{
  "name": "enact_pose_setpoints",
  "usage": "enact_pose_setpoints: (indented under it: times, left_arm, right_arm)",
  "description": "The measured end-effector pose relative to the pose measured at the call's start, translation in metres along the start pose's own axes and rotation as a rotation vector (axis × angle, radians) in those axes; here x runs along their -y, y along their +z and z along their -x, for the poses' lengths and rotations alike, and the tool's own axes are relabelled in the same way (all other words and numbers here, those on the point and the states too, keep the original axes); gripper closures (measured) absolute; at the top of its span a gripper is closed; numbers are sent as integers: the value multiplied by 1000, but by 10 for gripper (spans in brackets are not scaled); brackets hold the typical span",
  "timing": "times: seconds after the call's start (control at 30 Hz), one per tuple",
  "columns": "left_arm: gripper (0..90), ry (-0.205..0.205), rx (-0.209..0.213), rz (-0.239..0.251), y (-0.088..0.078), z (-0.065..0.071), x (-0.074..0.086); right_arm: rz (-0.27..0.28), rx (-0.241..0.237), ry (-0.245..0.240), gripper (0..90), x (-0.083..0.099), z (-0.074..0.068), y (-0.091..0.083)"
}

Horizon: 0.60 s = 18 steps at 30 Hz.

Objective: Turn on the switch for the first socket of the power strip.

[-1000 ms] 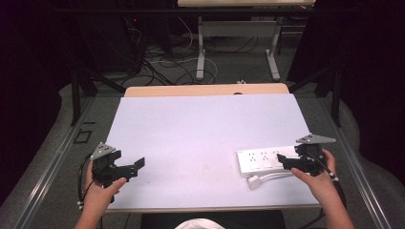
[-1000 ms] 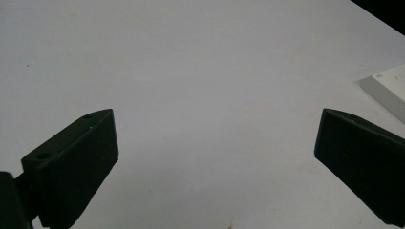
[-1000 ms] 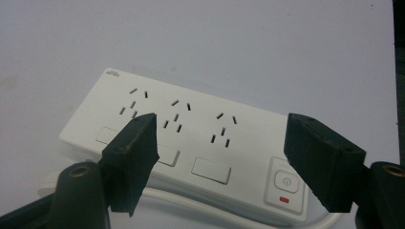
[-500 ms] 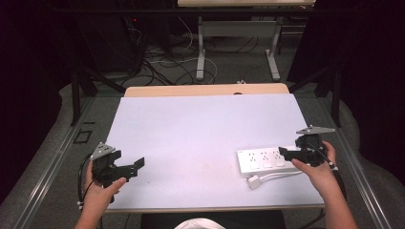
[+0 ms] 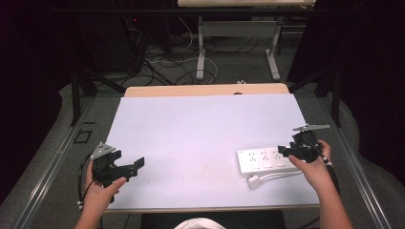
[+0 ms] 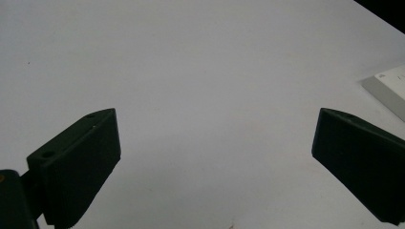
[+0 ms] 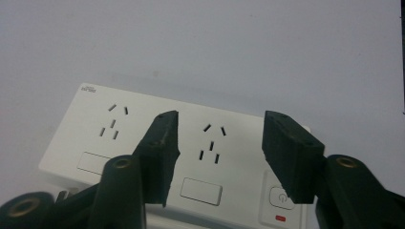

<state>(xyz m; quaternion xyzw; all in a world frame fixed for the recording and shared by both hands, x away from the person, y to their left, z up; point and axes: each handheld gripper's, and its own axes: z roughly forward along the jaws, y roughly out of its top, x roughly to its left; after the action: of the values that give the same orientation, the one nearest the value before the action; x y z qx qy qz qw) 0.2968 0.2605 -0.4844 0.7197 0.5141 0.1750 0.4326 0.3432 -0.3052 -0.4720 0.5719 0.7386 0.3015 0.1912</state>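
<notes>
A white power strip [image 5: 262, 160] lies flat on the white table [image 5: 200, 129] at the front right. Its white plug [image 5: 254, 182] and cable rest just in front of it. My right gripper [image 5: 286, 151] hovers over the strip's right end. In the right gripper view the right gripper [image 7: 219, 143] stands open above the power strip [image 7: 191, 157], with its middle socket showing between the jaws and nothing held. A power button [image 7: 281, 198] sits at the strip's near right corner. My left gripper [image 5: 136, 167] is at the front left, open. In the left gripper view the left gripper [image 6: 215, 143] gapes wide over bare tabletop.
A corner of the power strip [image 6: 389, 88] shows at the right edge of the left gripper view. A wooden strip [image 5: 205, 89] borders the table's far edge. Beyond it are desk legs [image 5: 201, 47] and cables [image 5: 162, 62] on the floor.
My right gripper has moved a little away from the person and to the left, over the strip's right end. The left gripper has not moved.
</notes>
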Motion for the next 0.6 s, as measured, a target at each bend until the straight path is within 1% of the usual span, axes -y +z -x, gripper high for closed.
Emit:
enact_pose_setpoints:
  times: [0.1,0.3,0.37,0.47,0.6]
  left_arm:
    - [30,-1,-1,-1,0,0,0]
    - [30,-3,-3,-5,0,0,1]
    - [31,-1,-1,-6,0,-1,1]
    - [31,1,-1,-7,0,-1,1]
    - [31,1,-2,-8,0,-1,1]
  right_arm:
    - [-20,3,1,561,1,0,2]
    - [-44,-5,10,640,2,1,6]
    - [-55,-13,21,660,3,2,7]
    - [-67,-8,35,681,4,5,7]
    - [-86,5,28,718,6,7,8]
